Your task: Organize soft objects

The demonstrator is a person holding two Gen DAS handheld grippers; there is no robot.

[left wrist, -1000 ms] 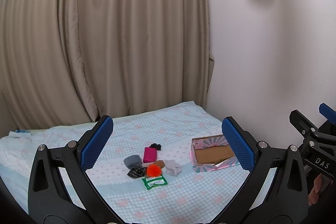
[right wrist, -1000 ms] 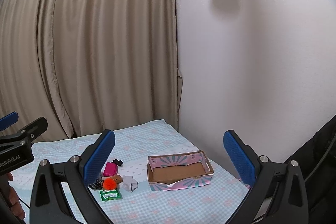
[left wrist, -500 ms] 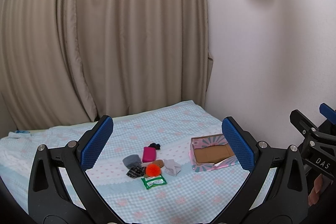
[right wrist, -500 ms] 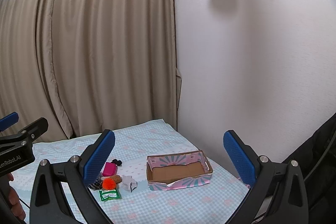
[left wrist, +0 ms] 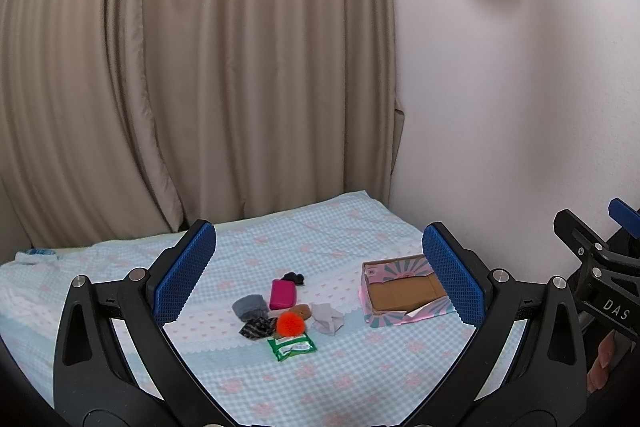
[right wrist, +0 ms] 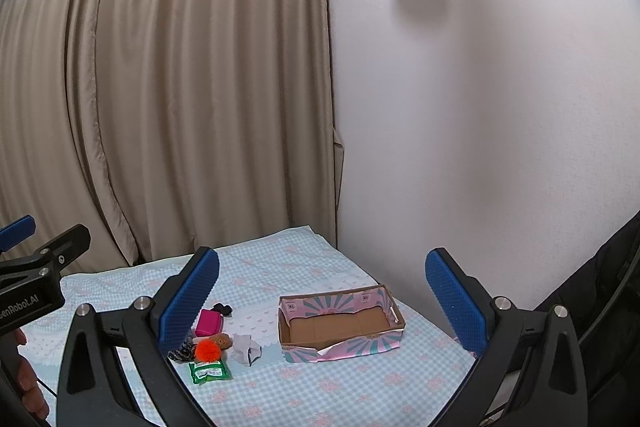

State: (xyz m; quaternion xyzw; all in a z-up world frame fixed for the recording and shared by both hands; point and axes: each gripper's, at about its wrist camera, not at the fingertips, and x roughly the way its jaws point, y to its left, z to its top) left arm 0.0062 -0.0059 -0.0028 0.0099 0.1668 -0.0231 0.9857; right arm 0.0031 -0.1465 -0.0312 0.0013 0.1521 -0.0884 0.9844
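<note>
A cluster of small soft things lies on the blue checked bedspread (left wrist: 340, 383): a magenta pouch (left wrist: 282, 293), a grey cloth (left wrist: 250, 306), a dark patterned cloth (left wrist: 258, 328), an orange pompom (left wrist: 290, 322), a light grey sock (left wrist: 327, 318), a small black item (left wrist: 294, 277) and a green packet (left wrist: 291, 345). An open pink patterned cardboard box (left wrist: 400, 297) stands to their right and is empty. My left gripper (left wrist: 320, 279) and right gripper (right wrist: 322, 291) are both open and empty, held well above and short of the bed.
Beige curtains (left wrist: 192, 67) hang behind the bed and a white wall (right wrist: 480, 107) runs along its right side. The box sits close to that wall. The bedspread also shows in the right wrist view (right wrist: 340, 387).
Both views have shifted only slightly. The objects and the box have not moved, and both grippers stay open.
</note>
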